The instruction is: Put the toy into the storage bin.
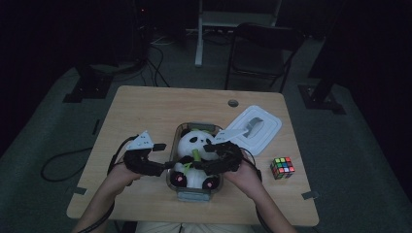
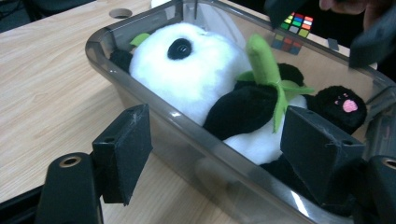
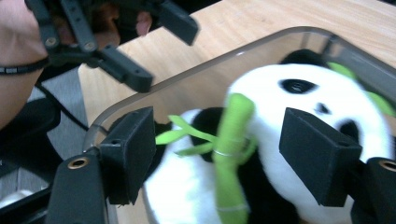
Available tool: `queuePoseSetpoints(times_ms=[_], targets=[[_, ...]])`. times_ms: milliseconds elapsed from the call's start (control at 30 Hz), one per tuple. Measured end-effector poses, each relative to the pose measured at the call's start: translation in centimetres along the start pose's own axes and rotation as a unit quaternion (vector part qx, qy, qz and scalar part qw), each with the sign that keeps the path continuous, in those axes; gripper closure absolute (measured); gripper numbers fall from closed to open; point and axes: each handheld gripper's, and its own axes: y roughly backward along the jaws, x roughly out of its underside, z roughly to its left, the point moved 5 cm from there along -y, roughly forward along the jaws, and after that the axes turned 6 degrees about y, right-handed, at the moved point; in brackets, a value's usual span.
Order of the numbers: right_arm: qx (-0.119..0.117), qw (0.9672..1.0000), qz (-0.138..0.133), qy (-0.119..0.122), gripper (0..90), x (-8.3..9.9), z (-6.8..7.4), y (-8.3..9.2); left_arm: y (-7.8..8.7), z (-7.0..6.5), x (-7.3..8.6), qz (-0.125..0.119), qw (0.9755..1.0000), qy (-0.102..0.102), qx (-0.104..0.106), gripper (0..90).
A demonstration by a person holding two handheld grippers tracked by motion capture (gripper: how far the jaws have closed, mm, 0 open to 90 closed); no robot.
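So there's a fluffy black-and-white plush panda point(image 1: 194, 160) lying on its back inside a clear, smoky-grey plastic container point(image 1: 176, 138) with rounded corners, sitting mid-table on the pale wood-grain tabletop point(image 1: 141, 107). The panda's hugging a soft green felt bamboo stalk point(image 2: 264, 60) with thin leaf strips, and there's a pink paw print stitched on one black foot.

The left gripper point(image 1: 167, 166) is released, with its blocky matte-black pads point(image 2: 123, 149) straddling the container's near wall, one outside and one inside, not pressing on anything. The right gripper point(image 1: 204, 162) hangs over the panda's belly, also spread wide, the bamboo stalk standing loose between its pads without contact.

Off to the right lies the white, flat, rounded-rectangle plastic lid point(image 1: 255, 128), and nearer the edge a glossy multicoloured puzzle cube point(image 1: 283, 167).
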Motion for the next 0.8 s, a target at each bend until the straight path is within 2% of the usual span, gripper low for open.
queuePoseSetpoints(times_ms=[33,67,100,133,200,233,267,300,333,467,500,533,667,767,800], targets=[[0.0,1.0,0.0,0.0,26.5,0.0,0.0,0.0,0.0,0.1,0.0,0.001,1.0,-0.001,-0.005,23.8],[0.0,1.0,0.0,0.0,26.5,0.0,0.0,0.0,0.0,0.1,0.0,0.001,1.0,-0.001,-0.005,19.9],[0.001,1.0,-0.004,-0.009,26.5,0.1,-0.3,0.3,0.1,0.3,0.1,0.002,0.9999,-0.003,-0.01,19.9],[0.01,0.9995,-0.016,-0.023,26.3,0.8,-1.3,1.5,0.1,0.3,0.1,0.001,0.9999,-0.002,-0.013,19.0],[0.022,0.9988,-0.027,-0.034,23.5,1.4,-1.9,2.3,0.2,0.5,0.2,0.002,0.9997,-0.001,-0.023,13.3],[0.022,0.9988,-0.027,-0.034,23.5,1.4,-1.9,2.3,0.2,0.7,0.3,0.003,0.9995,0.003,-0.032,13.3],[0.022,0.9988,-0.027,-0.034,23.5,1.4,-1.9,2.3,0.2,0.7,0.3,0.003,0.9995,0.003,-0.032,10.8],[0.03,0.9982,-0.032,-0.041,21.1,1.8,-2.3,2.7,0.2,1.1,0.4,0.005,0.9992,0.008,-0.039,10.8],[0.047,0.9968,-0.042,-0.048,14.6,2.5,-3.1,3.6,0.2,1.2,0.5,0.005,0.9991,0.01,-0.041,10.4],[0.063,0.9947,-0.048,-0.065,12.6,3.3,-4.0,4.7,0.2,1.4,0.7,0.008,0.9988,0.008,-0.047,9.0],[0.069,0.994,-0.05,-0.069,12.1,3.7,-4.3,5.1,0.0,1.5,0.9,0.014,0.9986,-0.002,-0.05,9.0],[0.094,0.9911,-0.054,-0.077,11.7,4.4,-5.1,6.0,-0.1,1.5,1.0,0.015,0.9987,-0.003,-0.048,1.2],[0.151,0.9833,-0.054,-0.085,11.5,6.0,-6.3,7.6,0.0,1.6,1.2,0.01,0.9987,-0.001,-0.05,1.0],[0.179,0.9782,-0.046,-0.095,10.5,7.3,-7.2,8.6,0.0,1.7,1.2,0.01,0.9985,0.003,-0.053,1.1],[0.188,0.9756,-0.048,-0.103,10.5,7.8,-7.5,8.9,0.1,1.7,1.2,0.01,0.9985,0.002,-0.053,1.1]])
